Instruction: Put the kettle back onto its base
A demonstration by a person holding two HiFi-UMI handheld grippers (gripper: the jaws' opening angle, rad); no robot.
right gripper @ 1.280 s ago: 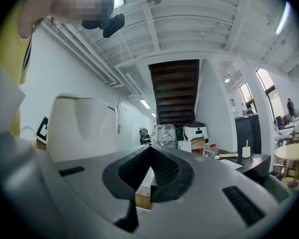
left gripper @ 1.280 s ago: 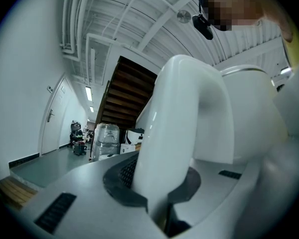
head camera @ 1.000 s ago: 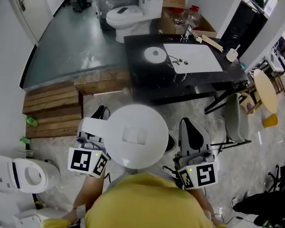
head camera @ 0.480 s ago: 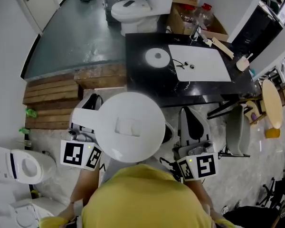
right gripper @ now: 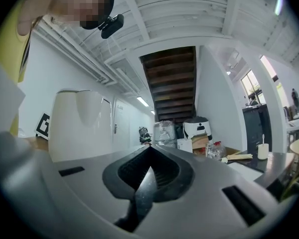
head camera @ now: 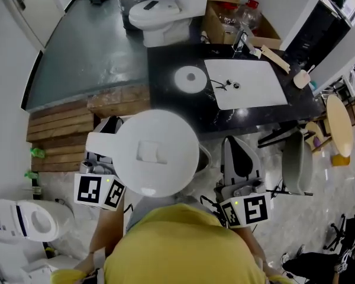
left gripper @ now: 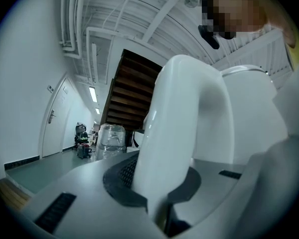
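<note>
Kettle (head camera: pixel 157 152): one, white, near, in the middle
Kettle base (head camera: pixel 190 78): one, round, far
Grippers: two, the left gripper (head camera: pixel 111 126) and the right gripper (head camera: pixel 239 149)
Toilets: two clear to see, a far toilet (head camera: pixel 160 18) and a near left toilet (head camera: pixel 29 218)
Black table (head camera: pixel 165 64): one, far
Grey chair (head camera: pixel 296 155): one, right

The kettle (head camera: pixel 157 152) hung just before me, left tongs (left gripper: pixel 162 203) at its 9 o'clock, right tongs (head camera: pixel 239 155) at 3. Beyond, at 12, the base (head camera: pixel 190 78) sat on the tabletop (head camera: pixel 165 102), sink (head camera: pixel 251 86) at its 3.
</note>
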